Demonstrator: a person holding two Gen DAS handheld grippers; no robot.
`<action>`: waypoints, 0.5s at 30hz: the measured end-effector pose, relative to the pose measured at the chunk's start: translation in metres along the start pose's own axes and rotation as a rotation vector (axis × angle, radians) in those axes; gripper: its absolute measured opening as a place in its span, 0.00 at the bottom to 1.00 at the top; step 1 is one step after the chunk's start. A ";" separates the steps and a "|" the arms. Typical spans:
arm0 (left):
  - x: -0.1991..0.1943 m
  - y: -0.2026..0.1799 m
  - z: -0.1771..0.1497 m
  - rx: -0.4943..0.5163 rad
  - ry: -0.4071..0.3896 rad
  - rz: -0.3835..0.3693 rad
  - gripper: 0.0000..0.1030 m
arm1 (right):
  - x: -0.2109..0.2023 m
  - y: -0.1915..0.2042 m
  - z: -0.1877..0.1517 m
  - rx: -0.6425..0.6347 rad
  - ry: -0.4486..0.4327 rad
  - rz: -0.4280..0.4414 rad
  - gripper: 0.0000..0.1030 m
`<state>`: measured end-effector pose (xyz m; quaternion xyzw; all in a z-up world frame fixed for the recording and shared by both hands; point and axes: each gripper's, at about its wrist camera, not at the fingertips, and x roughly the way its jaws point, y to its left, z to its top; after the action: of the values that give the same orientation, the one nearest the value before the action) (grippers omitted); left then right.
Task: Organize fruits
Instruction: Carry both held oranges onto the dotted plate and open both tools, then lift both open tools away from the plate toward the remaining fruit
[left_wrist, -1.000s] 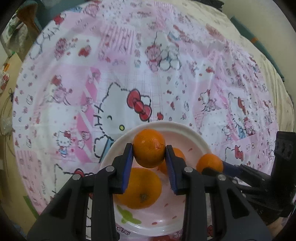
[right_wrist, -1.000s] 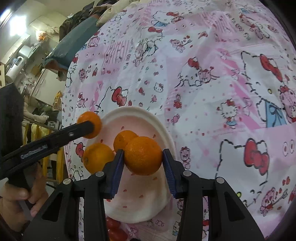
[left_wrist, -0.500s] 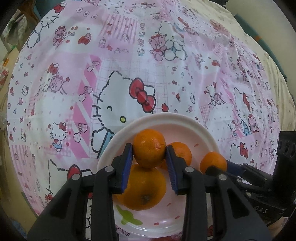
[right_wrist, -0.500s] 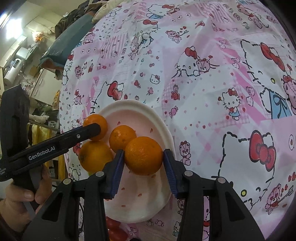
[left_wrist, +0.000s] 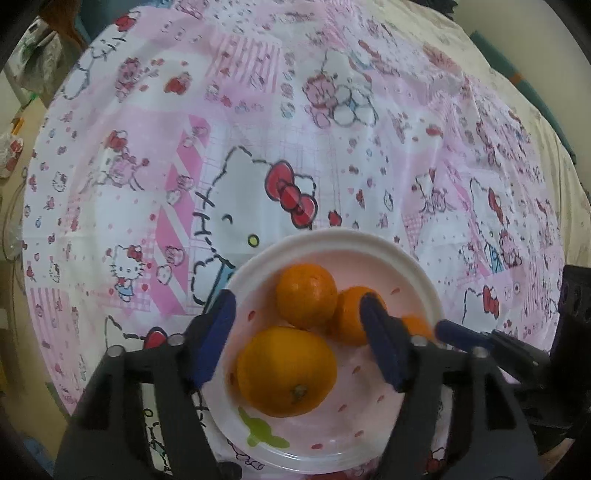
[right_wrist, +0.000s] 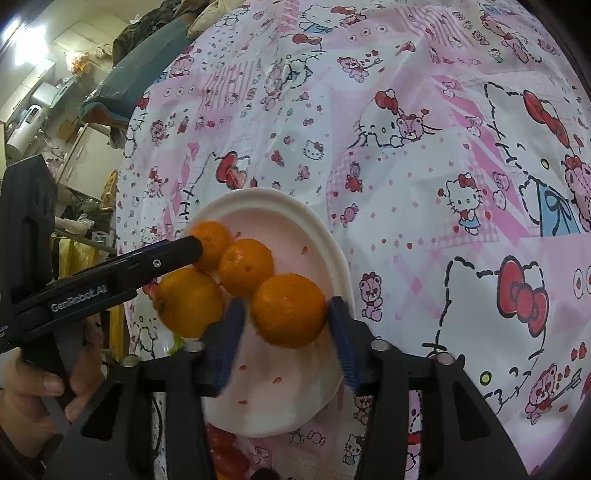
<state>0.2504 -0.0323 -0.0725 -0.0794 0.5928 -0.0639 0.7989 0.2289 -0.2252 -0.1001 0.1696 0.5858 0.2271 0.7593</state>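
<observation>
Four round dimpled oranges (right_wrist: 245, 267) on smooth white plate (right_wrist: 321, 236); both tools (left_wrist: 299, 347) (right_wrist: 286, 338) opening, pads off fruit.

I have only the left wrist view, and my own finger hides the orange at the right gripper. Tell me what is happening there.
Observer: The right gripper straddles the fourth orange, which lies on the plate near its rim. The jaws are opening, and the pad on the picture's left stands clear of the fruit.
Operator: Give me its neighbours.
Observer: It sits against the middle orange. All four fruits are bunched together on the plate.
Operator: Report anything beside the plate that I miss.
Observer: Small glossy red things lie by the plate's near rim, below the right gripper. I cannot tell what they are.
</observation>
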 end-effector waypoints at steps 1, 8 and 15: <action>0.000 0.000 0.000 0.000 0.002 0.005 0.65 | -0.002 0.002 0.000 -0.010 -0.008 -0.004 0.61; -0.013 0.006 -0.005 -0.020 -0.022 0.021 0.66 | -0.016 0.007 -0.005 -0.039 -0.033 -0.030 0.70; -0.048 0.009 -0.017 -0.016 -0.123 0.092 0.70 | -0.041 0.007 -0.016 -0.019 -0.084 -0.045 0.77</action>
<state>0.2202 -0.0149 -0.0341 -0.0622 0.5462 -0.0175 0.8352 0.2039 -0.2414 -0.0670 0.1585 0.5550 0.2085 0.7896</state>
